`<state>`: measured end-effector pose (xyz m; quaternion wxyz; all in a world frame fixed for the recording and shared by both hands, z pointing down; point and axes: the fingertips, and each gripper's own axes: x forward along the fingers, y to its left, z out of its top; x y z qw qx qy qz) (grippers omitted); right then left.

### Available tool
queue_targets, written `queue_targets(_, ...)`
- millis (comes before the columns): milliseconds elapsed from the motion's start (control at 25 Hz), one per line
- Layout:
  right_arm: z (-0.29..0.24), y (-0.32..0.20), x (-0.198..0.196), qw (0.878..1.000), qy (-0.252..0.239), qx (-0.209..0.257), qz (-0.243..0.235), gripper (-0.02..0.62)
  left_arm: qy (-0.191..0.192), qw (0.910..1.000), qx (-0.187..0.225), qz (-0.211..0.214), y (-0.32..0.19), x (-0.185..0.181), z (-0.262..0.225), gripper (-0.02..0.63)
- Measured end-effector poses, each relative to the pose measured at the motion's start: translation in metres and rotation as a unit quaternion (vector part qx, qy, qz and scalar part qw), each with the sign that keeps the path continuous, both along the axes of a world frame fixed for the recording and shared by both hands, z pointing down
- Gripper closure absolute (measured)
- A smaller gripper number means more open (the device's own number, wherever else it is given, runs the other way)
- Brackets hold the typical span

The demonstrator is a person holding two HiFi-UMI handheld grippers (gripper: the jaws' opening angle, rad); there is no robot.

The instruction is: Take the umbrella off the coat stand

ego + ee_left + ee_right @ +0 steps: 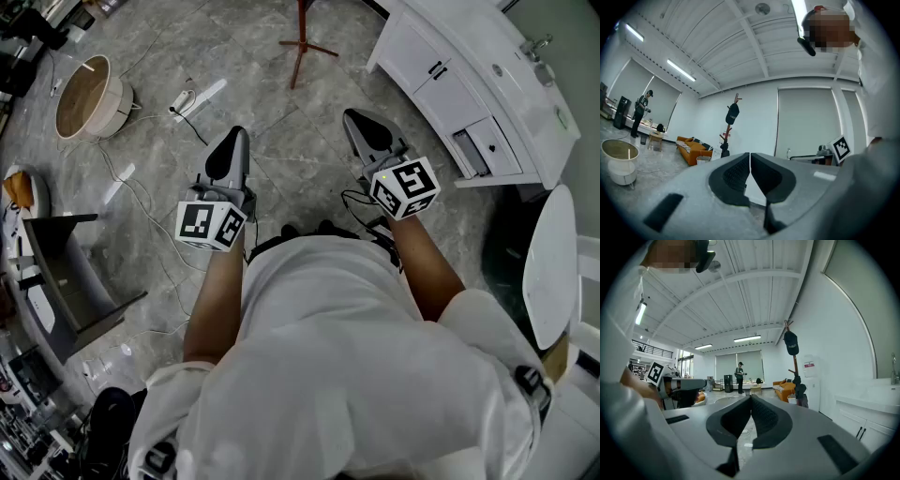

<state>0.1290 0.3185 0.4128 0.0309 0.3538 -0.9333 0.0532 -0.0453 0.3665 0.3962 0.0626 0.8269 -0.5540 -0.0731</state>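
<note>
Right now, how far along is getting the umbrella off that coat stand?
Nothing is done yet: the coat stand is across the room, with a dark bundle, probably the umbrella, low on it. The left gripper and right gripper are shut, empty. Walking over and lifting it off remain.

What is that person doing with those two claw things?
A person in white stands holding a claw in each hand: the left claw and the right claw, both level, shut and empty. The coat stand is some way off, with a cap hanging on it. A dark thing lower down may be the umbrella. Neither claw has reached it yet.
</note>
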Motion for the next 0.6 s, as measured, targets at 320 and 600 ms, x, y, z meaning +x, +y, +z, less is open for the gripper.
queue_targets(320,-0.018,-0.013,0.018,0.999,-0.017,0.017,-0.021,0.580,-0.003,1.0000,0.004,0.008,-0.020,0.018,-0.006,0.589)
queue_targets(600,-0.027,-0.019,0.037,0.997,-0.052,0.010,-0.052,0.580,-0.007,0.9999,-0.006,0.009,-0.029,0.038,-0.002,0.589)
